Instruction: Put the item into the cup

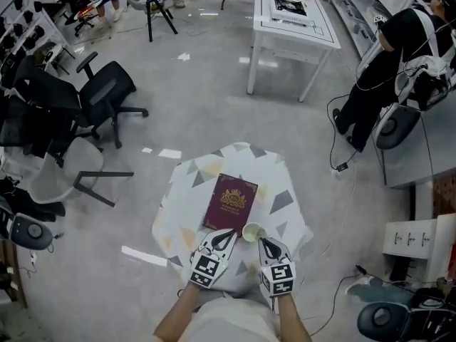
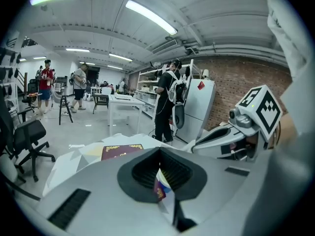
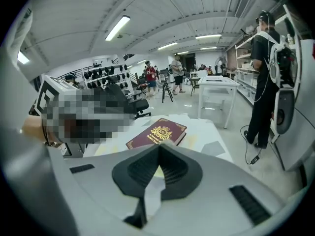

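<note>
On the small table's patterned cloth (image 1: 185,191) stands a small pale cup (image 1: 251,231), just right of a maroon book (image 1: 229,201). My left gripper (image 1: 226,236) sits at the book's near edge, left of the cup. It is shut on a small item (image 2: 160,187), a thin sliver showing white, blue and maroon between the pads. My right gripper (image 1: 263,241) touches the cup's right rim. In the right gripper view the jaws (image 3: 158,173) are closed with a cream sliver pinched at their tips. The book (image 3: 157,132) lies just beyond them.
The book (image 2: 121,151) covers the table's middle. Office chairs (image 1: 100,98) stand at the left and a white table (image 1: 293,20) at the back. A person in black (image 1: 388,70) is at the right, beside a grey desk (image 1: 427,155). A white strip (image 1: 144,256) lies on the floor.
</note>
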Available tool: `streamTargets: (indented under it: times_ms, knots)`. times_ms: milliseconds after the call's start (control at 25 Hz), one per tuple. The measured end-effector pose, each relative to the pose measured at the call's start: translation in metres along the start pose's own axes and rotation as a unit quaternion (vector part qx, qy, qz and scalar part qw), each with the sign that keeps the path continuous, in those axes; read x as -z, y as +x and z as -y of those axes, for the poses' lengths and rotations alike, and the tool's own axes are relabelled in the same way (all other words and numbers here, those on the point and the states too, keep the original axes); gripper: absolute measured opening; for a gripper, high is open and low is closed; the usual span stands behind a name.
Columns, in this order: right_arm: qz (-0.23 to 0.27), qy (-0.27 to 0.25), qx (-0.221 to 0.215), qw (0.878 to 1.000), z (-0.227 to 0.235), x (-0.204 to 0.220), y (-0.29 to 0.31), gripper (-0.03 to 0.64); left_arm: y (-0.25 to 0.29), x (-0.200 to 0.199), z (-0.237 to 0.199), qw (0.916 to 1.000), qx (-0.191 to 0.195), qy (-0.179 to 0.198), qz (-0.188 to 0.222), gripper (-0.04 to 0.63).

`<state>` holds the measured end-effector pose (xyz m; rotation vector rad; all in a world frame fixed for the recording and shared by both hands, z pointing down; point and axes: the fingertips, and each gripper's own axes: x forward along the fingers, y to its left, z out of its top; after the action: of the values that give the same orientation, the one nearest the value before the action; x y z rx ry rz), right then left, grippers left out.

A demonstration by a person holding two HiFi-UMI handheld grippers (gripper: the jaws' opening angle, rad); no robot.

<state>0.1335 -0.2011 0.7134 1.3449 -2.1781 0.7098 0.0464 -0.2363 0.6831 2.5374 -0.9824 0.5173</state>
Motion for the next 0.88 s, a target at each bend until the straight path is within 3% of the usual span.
streamTargets:
  times_ms: [880]
  knots:
    - [-0.056,0.002,-0.014,0.998,-0.001,0.039,0.038,0.006,0.027,0.043,0.007,0.9985,0.028,-0.018,-0.044,0.012]
